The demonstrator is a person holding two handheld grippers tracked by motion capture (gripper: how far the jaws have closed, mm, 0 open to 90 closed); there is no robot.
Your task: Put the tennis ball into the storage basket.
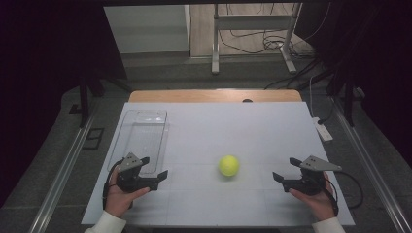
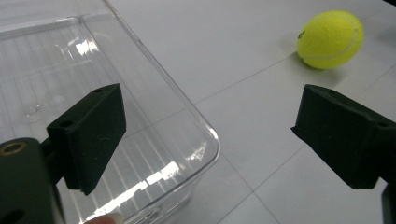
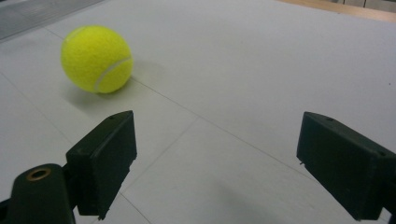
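Nothing is done yet: the tennis ball (image 1: 229, 165) lies on the white surface (image 1: 233, 126) between both grippers, whose fingers stand apart and empty, and the clear tray (image 1: 141, 138) holds nothing.

Each hand wears a white sleeve cuff and carries a black two-finger gripper: the left gripper (image 1: 154, 173) and the right gripper (image 1: 284, 171). A grey three-cornered plate sits on top of each body, and a black cable trails from each. The fingers (image 2: 91, 135) are matte black rectangular blocks with small round holes; a brass-coloured ring is set in the housing beside them.
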